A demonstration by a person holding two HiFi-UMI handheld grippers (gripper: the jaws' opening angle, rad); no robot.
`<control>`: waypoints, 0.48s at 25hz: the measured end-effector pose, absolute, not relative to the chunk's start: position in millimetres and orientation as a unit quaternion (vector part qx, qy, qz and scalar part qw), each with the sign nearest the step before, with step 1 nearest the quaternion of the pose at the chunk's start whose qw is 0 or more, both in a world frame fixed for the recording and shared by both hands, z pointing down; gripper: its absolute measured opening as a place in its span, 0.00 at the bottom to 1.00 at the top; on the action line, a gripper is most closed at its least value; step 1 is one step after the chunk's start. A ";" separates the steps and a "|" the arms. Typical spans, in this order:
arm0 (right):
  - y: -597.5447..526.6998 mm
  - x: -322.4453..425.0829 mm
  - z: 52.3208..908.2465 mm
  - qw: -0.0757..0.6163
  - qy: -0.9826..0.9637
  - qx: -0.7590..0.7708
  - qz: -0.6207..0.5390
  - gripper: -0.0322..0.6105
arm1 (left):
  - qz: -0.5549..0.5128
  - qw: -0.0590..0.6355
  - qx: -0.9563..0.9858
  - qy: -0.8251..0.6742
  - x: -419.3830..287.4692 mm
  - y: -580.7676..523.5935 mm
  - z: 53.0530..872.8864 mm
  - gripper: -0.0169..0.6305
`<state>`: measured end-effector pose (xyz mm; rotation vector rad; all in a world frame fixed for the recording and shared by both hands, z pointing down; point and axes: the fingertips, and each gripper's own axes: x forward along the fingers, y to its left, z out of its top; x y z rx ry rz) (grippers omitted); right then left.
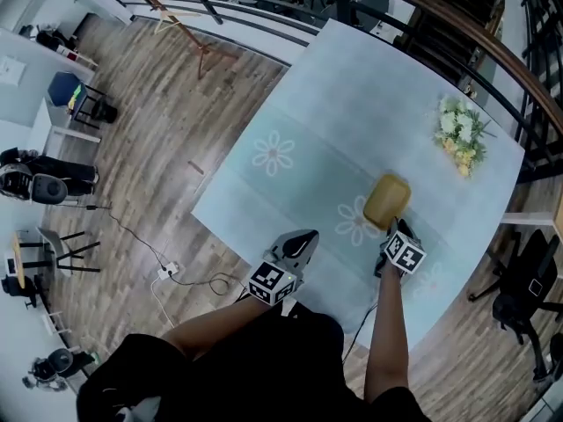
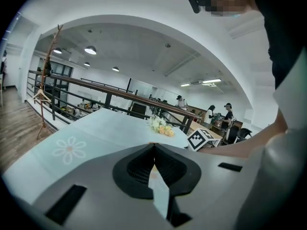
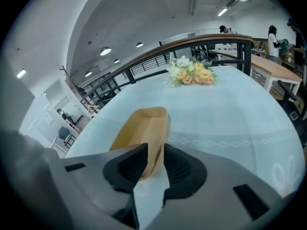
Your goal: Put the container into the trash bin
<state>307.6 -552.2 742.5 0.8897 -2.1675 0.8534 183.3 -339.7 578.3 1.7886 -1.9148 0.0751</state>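
Note:
A tan, oblong container (image 1: 387,199) lies on the pale blue table (image 1: 352,104) near its front right part. My right gripper (image 1: 393,229) is at the container's near end. In the right gripper view the container's (image 3: 141,128) thin near wall runs down between the two dark jaws of my right gripper (image 3: 155,146), which are shut on it. My left gripper (image 1: 306,237) hovers over the table's front edge, left of the container. In its own view the left gripper (image 2: 153,147) has its jaws together at the tip and holds nothing. No trash bin shows in any view.
A bunch of pale flowers (image 1: 459,132) lies at the table's far right corner. A dark railing (image 1: 440,11) runs behind the table. A black office chair (image 1: 528,288) stands to the right. Wooden floor with cables (image 1: 167,271) lies to the left.

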 end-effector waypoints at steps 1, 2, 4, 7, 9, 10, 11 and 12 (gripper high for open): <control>-552.5 305.7 746.8 0.322 -0.821 0.339 0.328 0.20 | 0.028 0.257 0.655 -0.710 179.5 -337.3 577.5 0.05; -553.0 304.1 750.2 0.324 -0.818 0.341 0.331 0.20 | 0.029 0.256 0.651 -0.714 175.9 -335.3 576.5 0.05; -554.9 300.9 755.6 0.330 -0.814 0.346 0.329 0.20 | 0.028 0.254 0.646 -0.719 170.4 -333.4 574.8 0.05; -553.4 299.2 763.6 0.352 -0.811 0.341 0.320 0.19 | 0.022 0.255 0.643 -0.722 169.7 -331.3 575.6 0.05; -550.5 301.4 767.8 0.359 -0.810 0.339 0.316 0.19 | 0.021 0.258 0.642 -0.722 172.7 -327.2 578.5 0.05; -549.4 301.8 769.1 0.359 -0.810 0.339 0.317 0.16 | 0.021 0.258 0.642 -0.722 173.3 -325.1 579.8 0.05; -548.3 301.7 769.7 0.358 -0.810 0.338 0.317 0.14 | 0.021 0.258 0.641 -0.722 173.2 -323.2 580.7 0.05; -546.9 301.0 769.9 0.358 -0.811 0.336 0.317 0.12 | 0.021 0.256 0.642 -0.723 172.5 -321.3 581.3 0.05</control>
